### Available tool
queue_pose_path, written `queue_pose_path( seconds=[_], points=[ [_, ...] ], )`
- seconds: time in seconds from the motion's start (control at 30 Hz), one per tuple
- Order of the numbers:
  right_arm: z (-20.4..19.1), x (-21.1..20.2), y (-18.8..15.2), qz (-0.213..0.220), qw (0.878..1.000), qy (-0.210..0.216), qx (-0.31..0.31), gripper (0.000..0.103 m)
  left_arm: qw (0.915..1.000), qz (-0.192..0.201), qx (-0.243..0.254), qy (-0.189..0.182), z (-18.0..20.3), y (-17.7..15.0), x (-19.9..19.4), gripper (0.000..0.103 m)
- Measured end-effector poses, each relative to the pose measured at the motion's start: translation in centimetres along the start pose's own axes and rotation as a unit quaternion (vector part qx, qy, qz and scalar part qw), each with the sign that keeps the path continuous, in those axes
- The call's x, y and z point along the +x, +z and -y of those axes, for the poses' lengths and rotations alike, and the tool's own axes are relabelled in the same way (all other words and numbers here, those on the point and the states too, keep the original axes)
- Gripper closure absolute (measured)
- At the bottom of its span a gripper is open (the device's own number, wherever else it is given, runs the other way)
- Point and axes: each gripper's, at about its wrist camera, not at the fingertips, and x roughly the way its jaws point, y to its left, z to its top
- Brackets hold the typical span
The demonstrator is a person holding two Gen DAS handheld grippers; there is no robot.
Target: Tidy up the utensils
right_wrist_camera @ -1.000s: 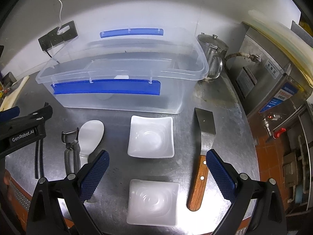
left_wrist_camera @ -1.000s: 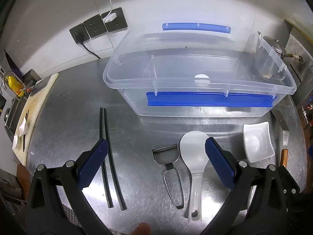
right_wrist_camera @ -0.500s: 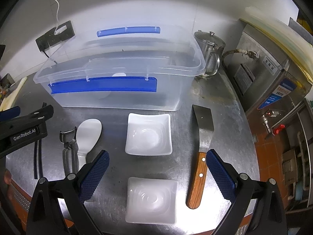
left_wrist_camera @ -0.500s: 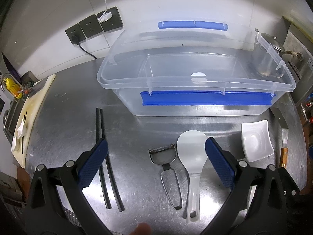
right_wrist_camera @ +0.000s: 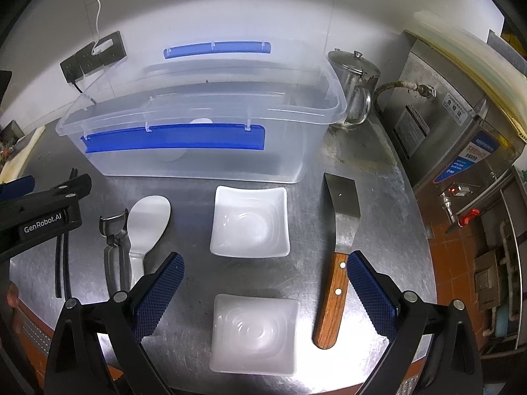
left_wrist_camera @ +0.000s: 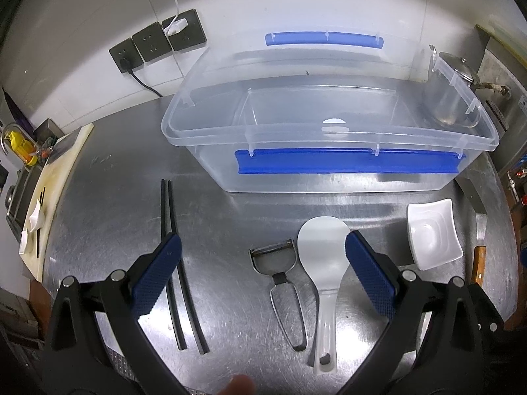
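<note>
A clear plastic bin (left_wrist_camera: pixel 329 138) with blue handles stands open at the back of the steel table; it also shows in the right wrist view (right_wrist_camera: pixel 204 138). In front of it lie black chopsticks (left_wrist_camera: pixel 174 263), a metal peeler (left_wrist_camera: pixel 280 279) and a white rice paddle (left_wrist_camera: pixel 324 263). My left gripper (left_wrist_camera: pixel 263 276) is open and empty above them. The right wrist view shows two white square dishes (right_wrist_camera: pixel 250 222) (right_wrist_camera: pixel 255 332) and a wooden-handled spatula (right_wrist_camera: pixel 341 247). My right gripper (right_wrist_camera: pixel 265 293) is open and empty over the near dish.
A steel kettle (right_wrist_camera: pixel 354 92) stands right of the bin, beside a steel machine (right_wrist_camera: pixel 461 131). Wall sockets (left_wrist_camera: pixel 158 42) are behind. A cutting board (left_wrist_camera: pixel 49 191) lies at the left edge. The table's front edge is close below both grippers.
Both grippers have drawn back and risen slightly, so the bin and utensils sit a little lower and smaller in view. Nothing was picked up.
</note>
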Motion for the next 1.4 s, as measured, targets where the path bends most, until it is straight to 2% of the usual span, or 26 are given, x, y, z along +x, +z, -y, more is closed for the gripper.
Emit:
queue_pose_path(
  seconds=[0.8,0.93,1.0,1.1,1.23,1.27,1.33,1.4],
  points=[
    [0.0,-0.1,0.0,0.004,1.000,0.020,0.007,0.005,1.0000,-0.004,0.001,0.002,-0.2,0.0,0.3,0.007],
    [0.5,-0.2,0.0,0.009,1.000,0.023,0.011,0.005,1.0000,-0.003,0.001,-0.008,0.2,-0.1,0.2,0.007],
    [1.8,-0.3,0.1,0.019,0.999,0.019,0.027,0.005,0.9995,0.000,0.005,-0.032,0.8,-0.2,0.0,0.007],
    [5.0,0.3,-0.3,0.001,0.998,0.018,0.056,0.005,0.9960,0.006,0.019,-0.088,2.1,-0.5,-0.5,0.007],
    [9.2,1.5,-2.0,-0.039,0.993,0.046,0.105,0.005,0.9807,-0.002,0.043,-0.191,4.7,-1.5,-0.7,0.007],
    [9.9,2.2,-2.7,-0.058,0.990,0.065,0.110,0.005,0.9753,-0.009,0.052,-0.215,5.5,-1.9,-0.5,0.008],
    [10.0,2.9,-3.9,-0.072,0.986,0.097,0.111,0.005,0.9704,-0.034,0.066,-0.229,6.9,-2.9,0.1,0.008],
    [9.4,3.6,-4.5,-0.088,0.982,0.128,0.105,0.017,0.9667,-0.060,0.062,-0.241,7.6,-3.7,0.9,0.008]
  ],
)
